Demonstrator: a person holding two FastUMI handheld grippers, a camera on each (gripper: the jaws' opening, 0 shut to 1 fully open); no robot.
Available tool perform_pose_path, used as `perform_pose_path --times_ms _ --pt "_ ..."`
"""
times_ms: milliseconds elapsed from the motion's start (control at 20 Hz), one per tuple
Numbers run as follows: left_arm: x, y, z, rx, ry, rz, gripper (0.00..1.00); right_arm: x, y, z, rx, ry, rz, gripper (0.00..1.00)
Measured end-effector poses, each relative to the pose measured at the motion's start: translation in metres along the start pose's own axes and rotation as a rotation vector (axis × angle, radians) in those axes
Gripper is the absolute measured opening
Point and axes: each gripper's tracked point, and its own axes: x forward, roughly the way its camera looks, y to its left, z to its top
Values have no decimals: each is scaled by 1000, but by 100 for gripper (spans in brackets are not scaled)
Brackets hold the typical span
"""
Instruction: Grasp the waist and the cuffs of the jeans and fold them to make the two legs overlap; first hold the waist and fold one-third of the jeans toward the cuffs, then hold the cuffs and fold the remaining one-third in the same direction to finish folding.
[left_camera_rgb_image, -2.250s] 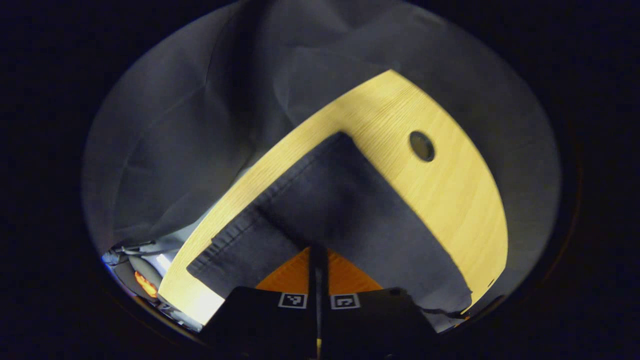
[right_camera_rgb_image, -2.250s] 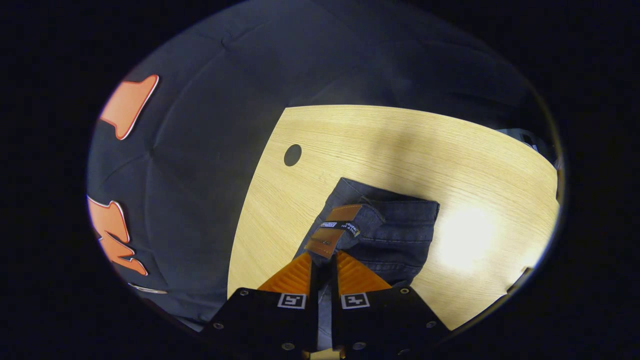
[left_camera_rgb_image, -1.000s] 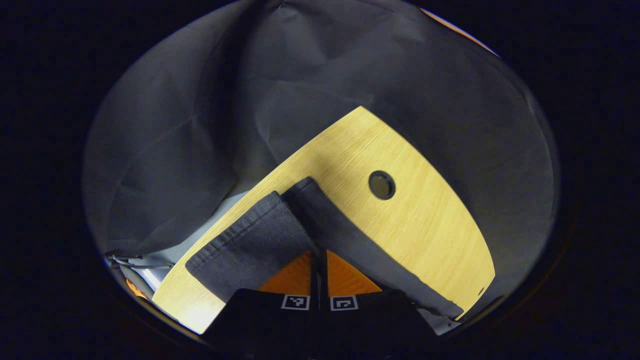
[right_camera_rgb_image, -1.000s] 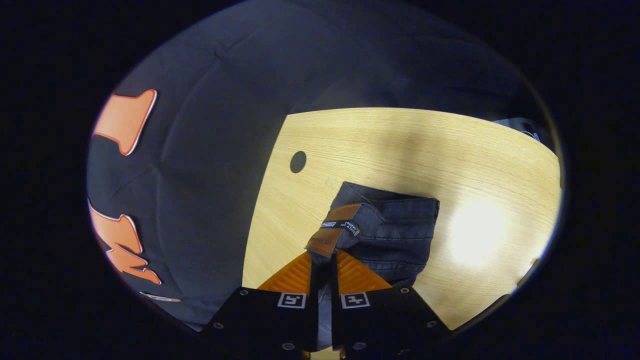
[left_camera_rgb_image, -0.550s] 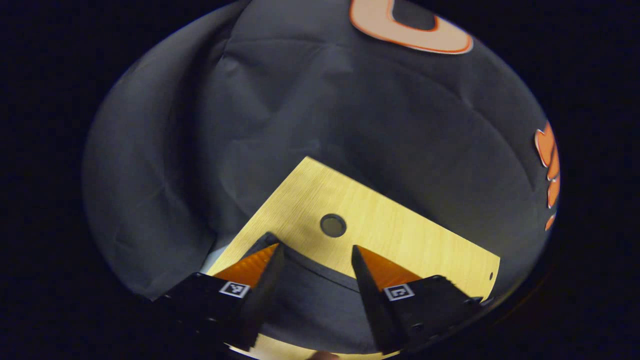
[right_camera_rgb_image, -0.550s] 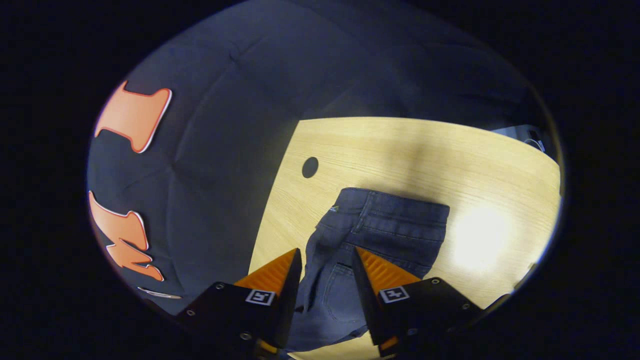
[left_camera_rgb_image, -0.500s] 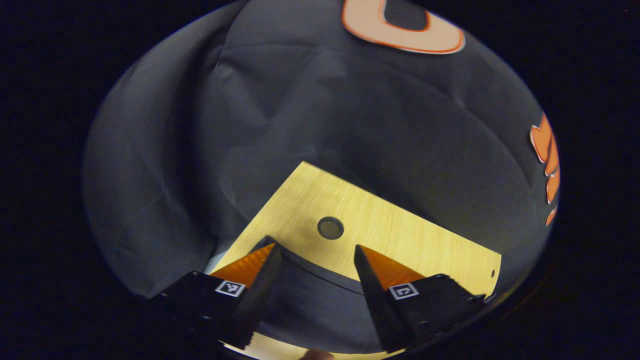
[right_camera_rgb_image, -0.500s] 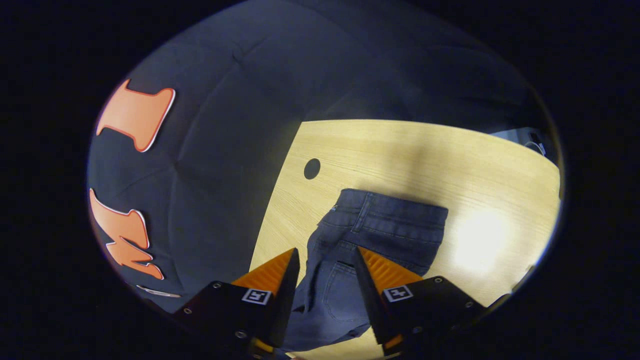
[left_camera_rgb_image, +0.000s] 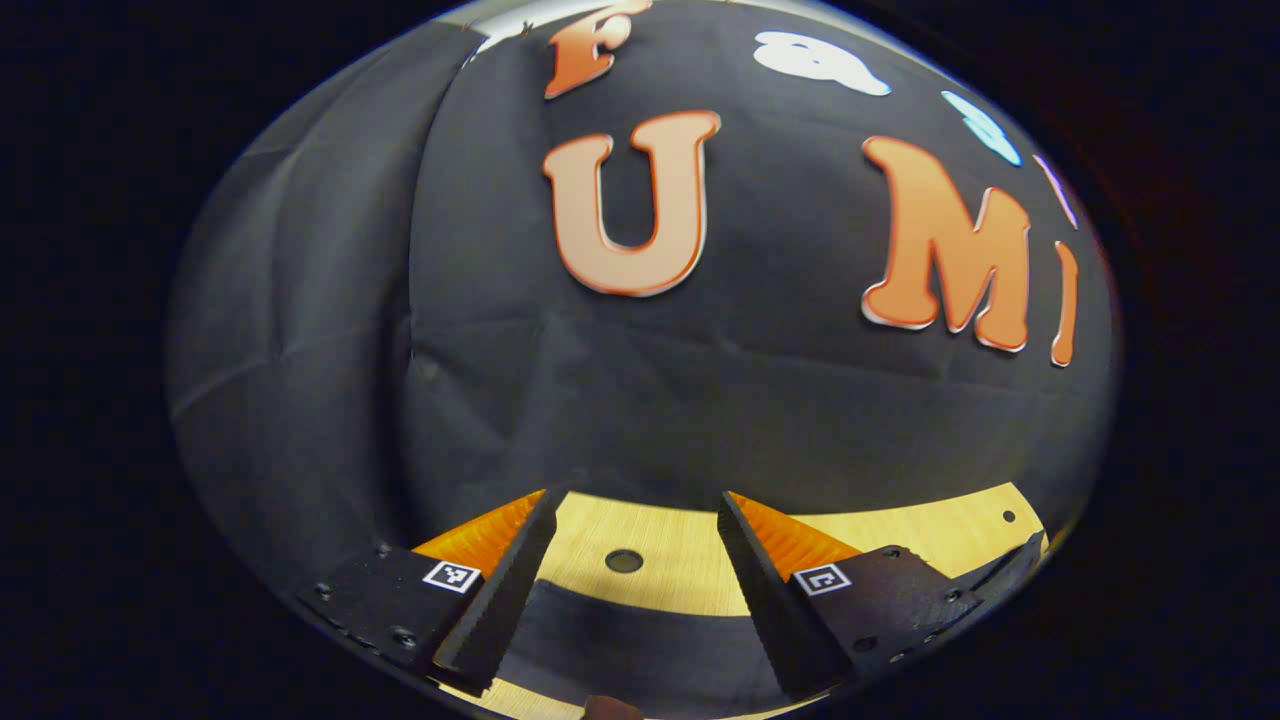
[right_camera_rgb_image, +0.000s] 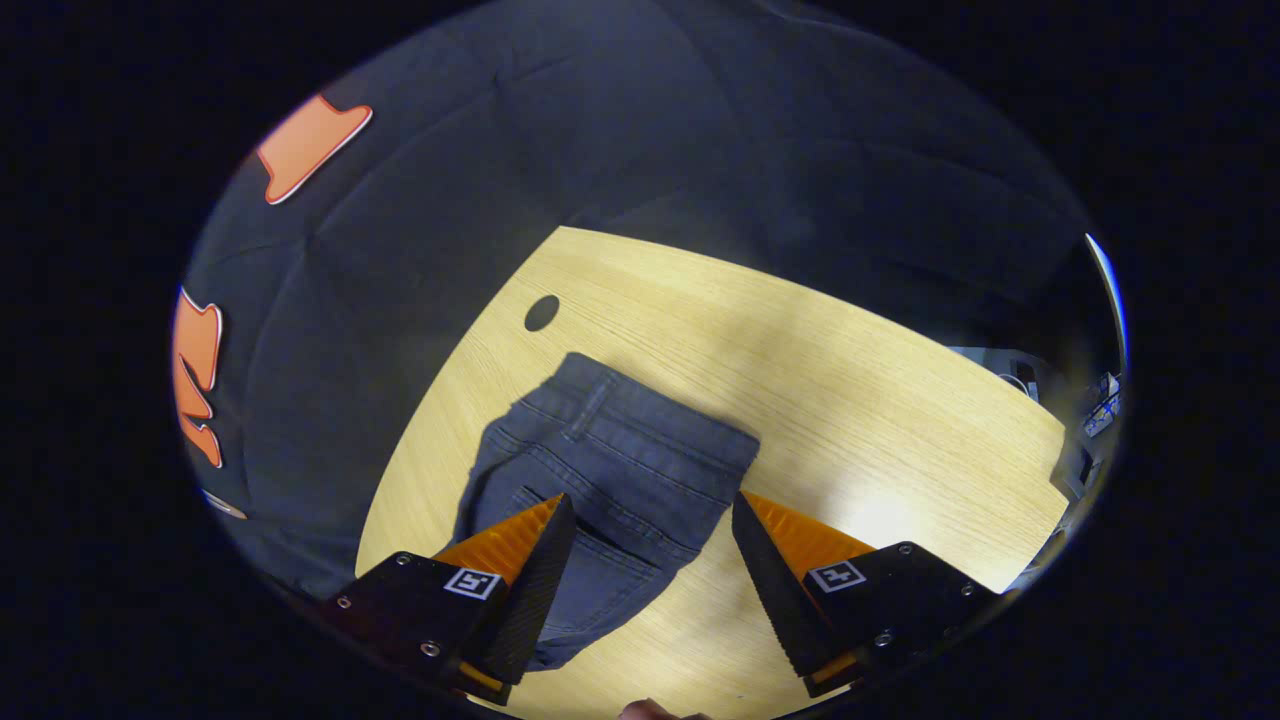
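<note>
The dark blue jeans lie flat on the light wooden table, their waistband end toward the table's far left edge. My right gripper hangs open above them, with a back pocket seam showing between its fingers and nothing held. In the left gripper view a dark stretch of the jeans lies on the table below my left gripper, which is open, raised and tilted up toward the booth wall.
A round cable hole sits in the table just beyond the waistband, also visible as the hole between my left fingers. The black cloth wall stands close behind the table. Some equipment lies past the table's right end.
Both grippers opened and let go of the jeans, which dropped flat on the table. Both then lifted; the left one tilted up toward the wall and the right one swung right.
</note>
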Motion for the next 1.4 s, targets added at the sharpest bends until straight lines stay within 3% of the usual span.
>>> perform_pose_path --times_ms 350,400,450,550,800,850,1100,1250,1400 --pt "-96 -28 56 53 -227 -28 94 26 -14 -7 -68 -1 -36 96" --pt "-113 -32 66 62 -263 -32 100 31 -13 -8 -72 0 -34 96" --pt "-122 -36 70 68 -293 -33 94 35 -12 -9 -73 2 -30 96" --pt "-142 -48 75 75 -331 -37 99 39 -12 -6 -72 -17 -18 96" --pt "-182 -90 73 65 -354 -81 94 45 -9 -10 -143 -51 -8 92" --pt "-184 -96 68 70 -344 -87 94 47 -4 -9 -124 -54 5 73" --pt "-186 -110 40 94 -262 -118 96 38 9 -10 -75 -126 -3 12" --pt "-184 -102 31 84 -237 -119 97 6 27 3 -61 -197 69 12" --pt "-177 -87 27 71 -221 -118 97 -29 54 5 -159 -285 70 12"
